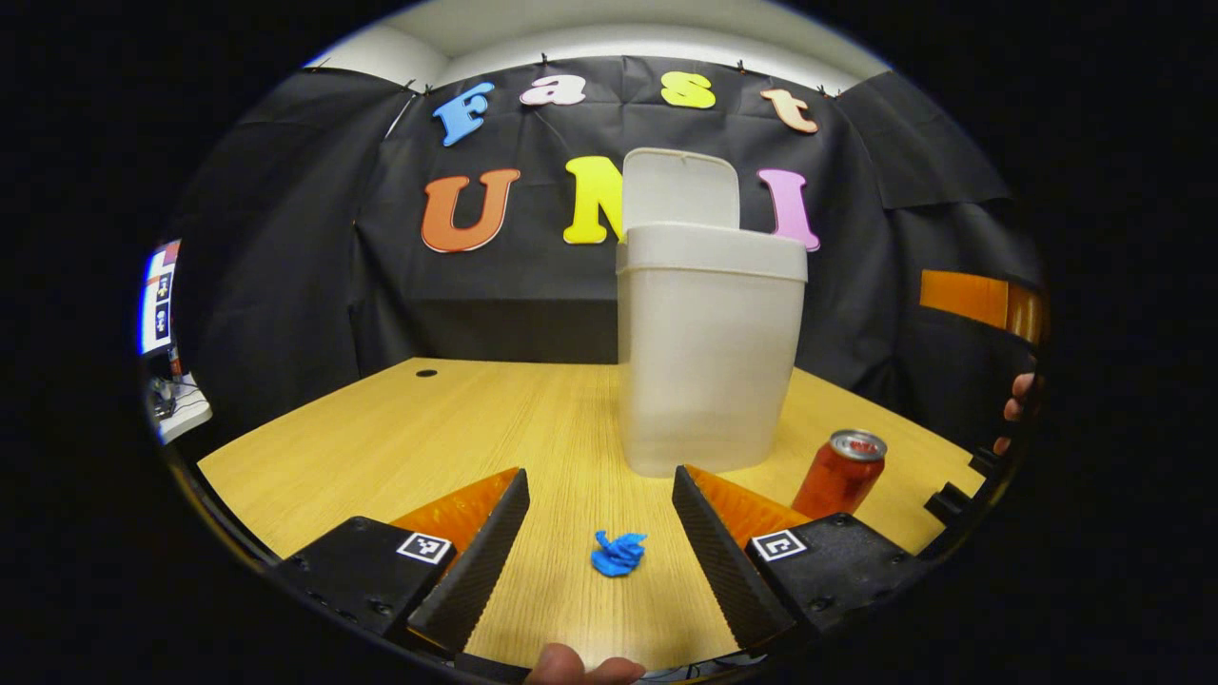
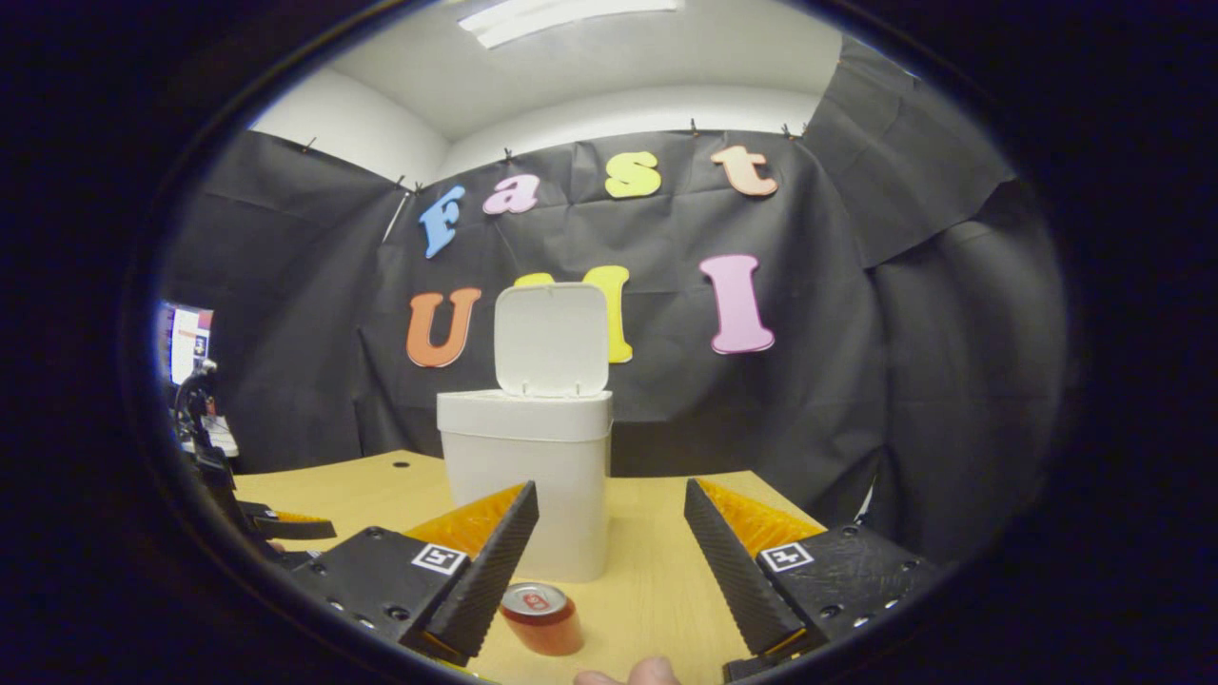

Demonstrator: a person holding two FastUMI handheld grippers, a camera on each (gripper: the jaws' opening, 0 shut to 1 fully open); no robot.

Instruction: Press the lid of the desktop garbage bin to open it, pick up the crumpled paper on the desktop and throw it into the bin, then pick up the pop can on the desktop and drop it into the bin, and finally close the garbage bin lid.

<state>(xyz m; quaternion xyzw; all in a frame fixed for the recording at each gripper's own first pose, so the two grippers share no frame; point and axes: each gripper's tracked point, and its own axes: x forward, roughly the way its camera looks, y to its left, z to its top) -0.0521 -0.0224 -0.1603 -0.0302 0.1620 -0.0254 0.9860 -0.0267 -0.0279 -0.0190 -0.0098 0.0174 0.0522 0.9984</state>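
Crumpled paper point(image 1: 618, 554) on table point(image 1: 400, 438), between spread fingers of left tool point(image 1: 599, 542), untouched; tool released, grasping nothing. Bin point(image 1: 706, 357) just beyond paper, lid point(image 1: 679, 188) standing upright, open. Pop can point(image 1: 839, 473) upright, right of bin, near side. In right gripper view: can point(image 2: 540, 616) low between fingers of right tool point(image 2: 611, 571), nearer left finger, not gripped; tool released, empty. Bin point(image 2: 528, 476) behind can. Table wooden, light. Black cloth wall point(image 2: 904, 333) behind; white ceiling point(image 2: 609, 67) above.

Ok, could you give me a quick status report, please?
Both tools open, empty. Bin lid up. Crumpled paper and can on desk. Nothing blocking.
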